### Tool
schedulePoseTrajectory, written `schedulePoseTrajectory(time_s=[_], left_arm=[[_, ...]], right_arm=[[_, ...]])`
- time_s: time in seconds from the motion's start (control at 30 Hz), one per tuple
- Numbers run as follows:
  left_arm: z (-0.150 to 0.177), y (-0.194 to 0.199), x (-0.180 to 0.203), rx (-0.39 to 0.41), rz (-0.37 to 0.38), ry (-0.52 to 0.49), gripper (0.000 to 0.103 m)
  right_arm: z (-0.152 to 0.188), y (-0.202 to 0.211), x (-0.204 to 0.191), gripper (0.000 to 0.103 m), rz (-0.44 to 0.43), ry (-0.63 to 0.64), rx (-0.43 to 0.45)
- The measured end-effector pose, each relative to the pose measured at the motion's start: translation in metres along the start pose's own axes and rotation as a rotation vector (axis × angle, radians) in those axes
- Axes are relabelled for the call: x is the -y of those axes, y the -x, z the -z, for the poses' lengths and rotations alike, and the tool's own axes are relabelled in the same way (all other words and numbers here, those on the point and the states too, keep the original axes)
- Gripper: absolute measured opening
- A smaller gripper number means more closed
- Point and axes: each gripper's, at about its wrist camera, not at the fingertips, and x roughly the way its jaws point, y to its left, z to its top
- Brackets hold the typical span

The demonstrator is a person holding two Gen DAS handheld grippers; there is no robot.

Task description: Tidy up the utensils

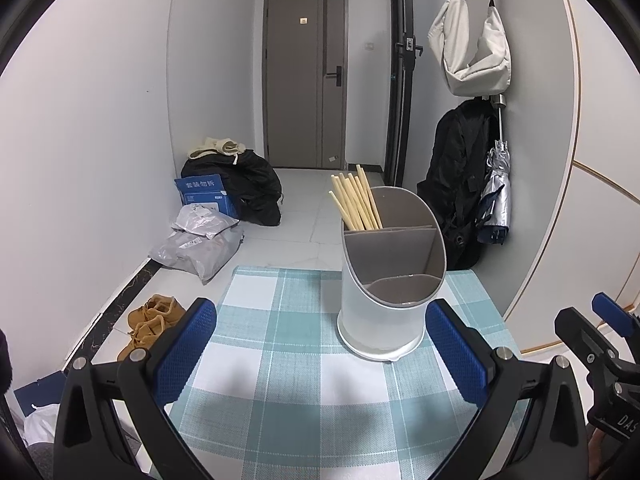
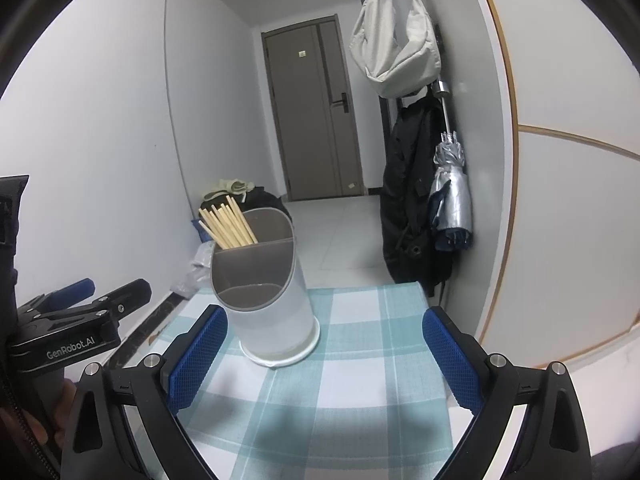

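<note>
A white utensil holder (image 1: 384,304) with grey inner compartments stands upright on the teal checked tablecloth (image 1: 280,360). Several wooden chopsticks (image 1: 356,200) lean in its far compartment; the two nearer compartments look empty. My left gripper (image 1: 320,352) is open and empty, held low, just short of the holder. The holder (image 2: 272,304) and chopsticks (image 2: 228,226) also show in the right wrist view. My right gripper (image 2: 324,356) is open and empty, a little short of the holder and to its right. The right gripper also shows at the left wrist view's right edge (image 1: 600,332), the left gripper at the right wrist view's left edge (image 2: 86,300).
The table's far edge (image 1: 340,272) is just behind the holder. Beyond it lie floor tiles, bags (image 1: 200,240), a blue box (image 1: 206,196) and brown shoes (image 1: 152,320) at left. A black coat (image 1: 456,184), an umbrella (image 1: 496,196) and a white bag (image 1: 472,40) hang on the right wall.
</note>
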Motion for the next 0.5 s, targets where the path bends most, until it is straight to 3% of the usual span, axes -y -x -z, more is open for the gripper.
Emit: schedulePoseTrajectory(time_s=[0.5], left_arm=[[0.0,-0.002,-0.0005,-0.008,0.009,0.015,0.102]], right_arm=[[0.0001,-0.0006,0.001,0.099,0.003,-0.005,-0.006]])
